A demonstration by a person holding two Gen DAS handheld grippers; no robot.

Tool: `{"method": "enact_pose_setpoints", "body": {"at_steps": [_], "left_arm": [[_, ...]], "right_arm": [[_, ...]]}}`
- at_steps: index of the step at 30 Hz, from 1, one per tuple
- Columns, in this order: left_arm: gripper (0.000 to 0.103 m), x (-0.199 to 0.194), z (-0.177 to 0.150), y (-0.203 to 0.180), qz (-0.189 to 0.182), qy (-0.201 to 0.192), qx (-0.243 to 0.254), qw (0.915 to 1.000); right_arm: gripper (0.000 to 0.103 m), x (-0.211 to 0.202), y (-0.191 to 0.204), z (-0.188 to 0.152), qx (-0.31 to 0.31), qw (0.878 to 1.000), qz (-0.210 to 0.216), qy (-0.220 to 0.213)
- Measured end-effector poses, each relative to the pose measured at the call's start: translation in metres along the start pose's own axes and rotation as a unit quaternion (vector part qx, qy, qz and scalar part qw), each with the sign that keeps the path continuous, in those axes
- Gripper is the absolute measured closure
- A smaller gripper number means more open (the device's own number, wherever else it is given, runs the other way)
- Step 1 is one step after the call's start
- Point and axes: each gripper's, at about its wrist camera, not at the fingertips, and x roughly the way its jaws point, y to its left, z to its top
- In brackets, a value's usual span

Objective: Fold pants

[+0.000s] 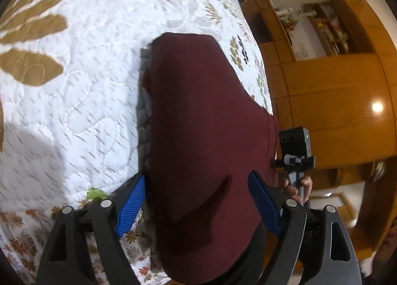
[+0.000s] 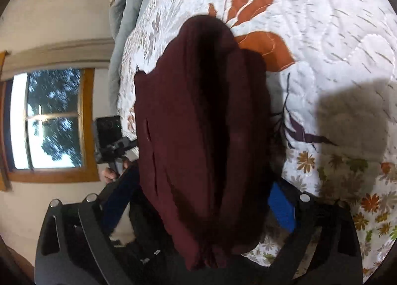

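The maroon pants (image 1: 198,121) hang and drape over a white floral quilt (image 1: 74,101) on a bed. In the left wrist view the cloth runs down between my left gripper's (image 1: 198,200) blue pads (image 1: 131,208), which stand wide apart on either side of it. In the right wrist view the pants (image 2: 198,123) fall in a bunched fold between my right gripper's (image 2: 198,210) fingers; the blue right pad (image 2: 281,206) shows, the left is in shadow. The jaws stand apart. Each view shows the other gripper's camera and the hand holding it.
The quilt (image 2: 322,37) covers the bed. A wooden cabinet with shelves (image 1: 335,74) stands beyond the bed edge in the left wrist view. A window with a wooden frame (image 2: 49,121) and a grey blanket (image 2: 124,12) show in the right wrist view.
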Motion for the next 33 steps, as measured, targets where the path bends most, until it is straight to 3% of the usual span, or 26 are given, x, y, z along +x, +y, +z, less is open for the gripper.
{"method": "enact_pose_setpoints", "body": {"at_steps": [5,9,10,11,12,15,17,19,22,23,24,26,27,31,33], "left_arm": [[0.016,0.009,-0.008,-0.004,-0.008,0.033,0.007,0.9994],[0.016,0.009,-0.003,0.009,-0.027,0.046,-0.014,0.9985],[0.016,0.009,-0.003,0.011,-0.03,0.047,-0.019,0.9983],[0.014,0.011,-0.004,0.009,-0.025,0.051,-0.017,0.9982],[0.011,0.013,-0.004,0.007,-0.025,0.054,-0.013,0.9982],[0.011,0.02,-0.005,0.001,-0.024,0.072,-0.002,0.9971],[0.011,0.021,-0.002,0.005,-0.034,0.078,-0.013,0.9963],[0.011,0.023,-0.001,0.008,-0.034,0.08,-0.019,0.996],[0.012,0.024,0.0,0.0,-0.017,0.077,-0.014,0.9968],[0.013,0.023,0.0,-0.002,-0.014,0.072,-0.015,0.9972],[0.014,0.023,-0.001,-0.003,-0.008,0.071,-0.014,0.9973],[0.02,0.021,-0.003,-0.01,0.003,0.067,-0.002,0.9977],[0.033,0.021,-0.004,-0.012,0.012,0.067,0.001,0.9977],[0.053,0.013,-0.004,-0.007,0.012,0.056,-0.008,0.9984],[0.058,0.006,-0.004,-0.004,0.004,0.049,-0.009,0.9987]], "right_arm": [[0.002,0.018,0.02,-0.003,-0.022,0.999,-0.035,0.025],[0.023,0.003,-0.002,-0.002,0.0,1.0,-0.015,0.023],[0.021,0.0,-0.007,-0.002,0.011,1.0,-0.009,0.019],[0.008,0.001,-0.005,-0.004,0.012,1.0,-0.005,0.016],[0.002,0.005,0.002,-0.005,0.002,1.0,-0.002,0.018],[0.002,0.022,0.02,-0.01,-0.034,0.998,-0.03,0.04],[0.009,0.018,0.011,-0.007,-0.016,0.999,-0.015,0.04],[0.007,0.013,0.002,-0.006,0.006,0.999,0.0,0.037],[0.006,0.023,0.018,-0.012,-0.025,0.998,-0.022,0.046],[0.016,0.023,0.02,-0.015,-0.03,0.998,-0.03,0.043],[0.035,0.021,0.018,-0.016,-0.026,0.998,-0.036,0.039],[0.046,0.013,0.007,-0.019,-0.011,0.999,-0.03,0.031],[0.048,0.012,0.006,-0.022,-0.01,0.999,-0.025,0.028],[0.051,0.011,0.013,-0.03,-0.018,0.999,-0.03,0.013],[0.053,0.009,0.017,-0.034,-0.021,0.999,-0.035,0.007]]}}
